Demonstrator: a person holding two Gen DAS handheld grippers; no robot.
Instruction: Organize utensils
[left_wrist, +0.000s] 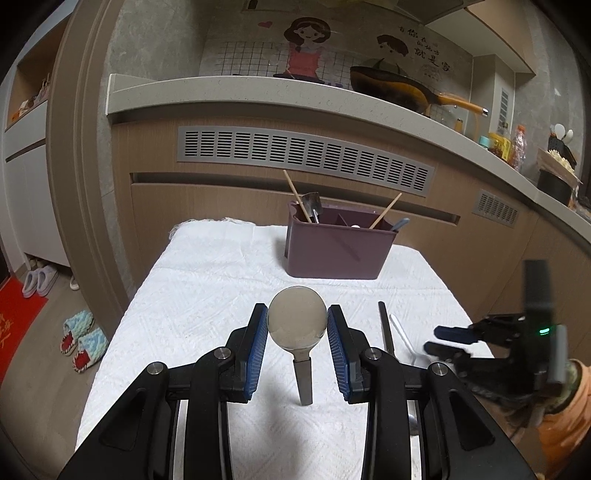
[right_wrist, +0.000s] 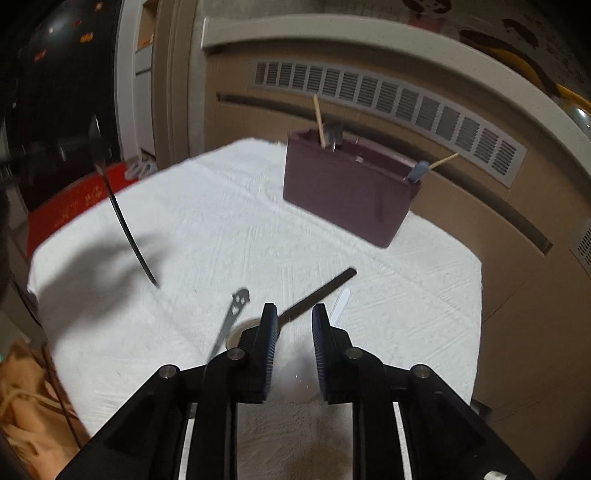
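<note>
My left gripper (left_wrist: 297, 325) is shut on a steel spoon (left_wrist: 297, 317), bowl up and handle hanging down, held above the white cloth. In the right wrist view the same spoon (right_wrist: 125, 218) hangs at the left. A purple utensil holder (left_wrist: 338, 245) stands at the far side with chopsticks and spoons in it; it also shows in the right wrist view (right_wrist: 347, 192). My right gripper (right_wrist: 293, 321) is open above a dark-handled utensil (right_wrist: 321, 291), a white handle (right_wrist: 341, 301) and a steel utensil with a pierced handle end (right_wrist: 231, 321) on the cloth.
The small table is covered by a white cloth (left_wrist: 207, 280). A kitchen counter (left_wrist: 258, 96) with a pan (left_wrist: 399, 90) runs behind it. Slippers (left_wrist: 83, 339) and a red mat (left_wrist: 14, 325) lie on the floor at the left.
</note>
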